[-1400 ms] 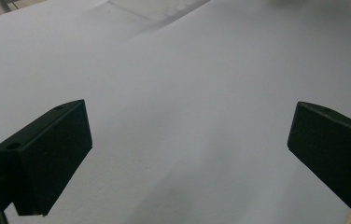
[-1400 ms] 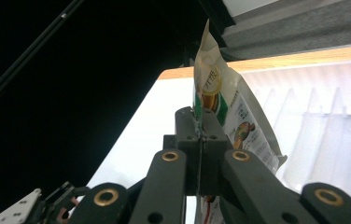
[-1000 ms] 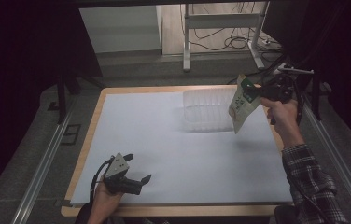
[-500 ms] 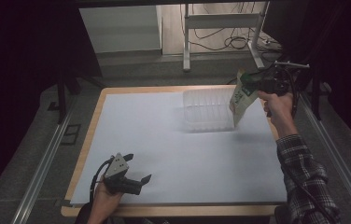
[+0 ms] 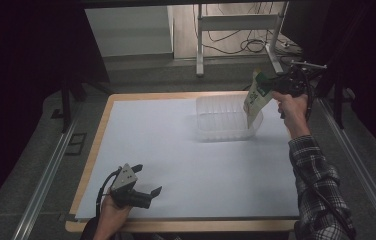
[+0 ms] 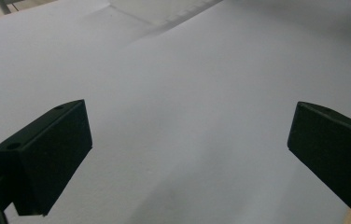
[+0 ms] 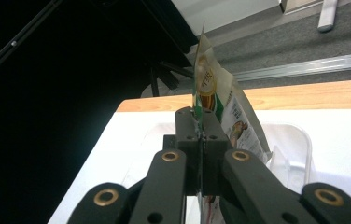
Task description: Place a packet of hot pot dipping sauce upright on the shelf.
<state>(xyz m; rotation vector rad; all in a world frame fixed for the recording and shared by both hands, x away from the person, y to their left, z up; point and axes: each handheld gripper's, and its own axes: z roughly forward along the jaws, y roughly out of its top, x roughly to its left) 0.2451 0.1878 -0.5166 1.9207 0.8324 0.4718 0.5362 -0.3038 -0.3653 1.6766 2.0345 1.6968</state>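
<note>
pouch (image 5: 256, 96) hangs pinched at its upper edge in the right gripper (image 5: 271, 90), tilted, its lower end dipping into the clear plastic tub (image 5: 221, 120) at the far right of the counter (image 5: 176, 150). in the right gripper view the jaws are clenched flat on the pouch (image 7: 211, 98), with the tub (image 7: 295, 144) below. the left gripper (image 5: 146, 190) rests at the near left edge on the white sheet, released, its jaws wide apart over bare white surface (image 6: 187, 121).
</note>
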